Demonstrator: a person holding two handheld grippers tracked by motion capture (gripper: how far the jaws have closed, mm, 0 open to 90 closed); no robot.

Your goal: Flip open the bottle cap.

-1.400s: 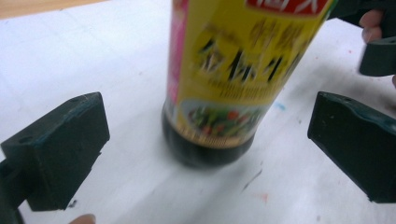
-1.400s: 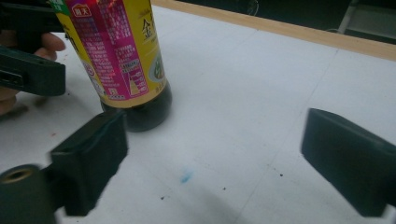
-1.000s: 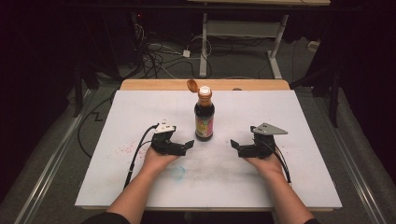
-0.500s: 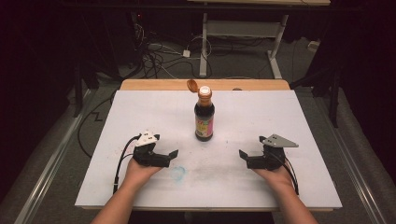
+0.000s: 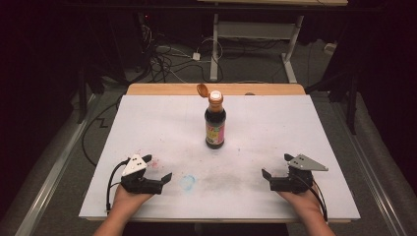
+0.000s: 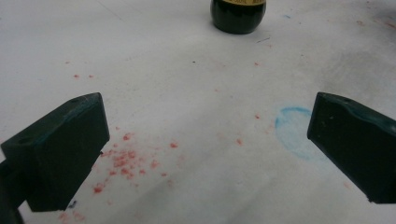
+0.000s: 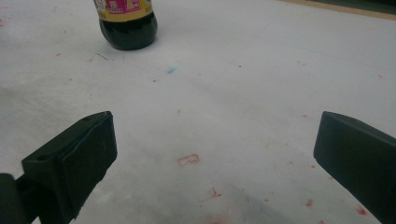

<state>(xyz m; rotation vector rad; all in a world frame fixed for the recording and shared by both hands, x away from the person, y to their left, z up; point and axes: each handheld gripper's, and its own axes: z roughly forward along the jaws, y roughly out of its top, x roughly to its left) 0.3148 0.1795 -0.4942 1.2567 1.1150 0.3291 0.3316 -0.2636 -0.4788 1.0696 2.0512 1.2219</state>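
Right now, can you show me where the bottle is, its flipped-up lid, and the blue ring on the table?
bottle (image 5: 215,129), high view, on its label.
lid (image 5: 202,90), high view, on the open orange cap.
blue ring (image 6: 292,128), left gripper view, on the smudged circle.

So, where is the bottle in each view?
High view: the bottle stands at the middle of the white board, cap flipped open.
Left gripper view: its dark base is at the top edge, right of centre.
Right gripper view: its base and label are at top left.
Shared landmark: the blue ring.
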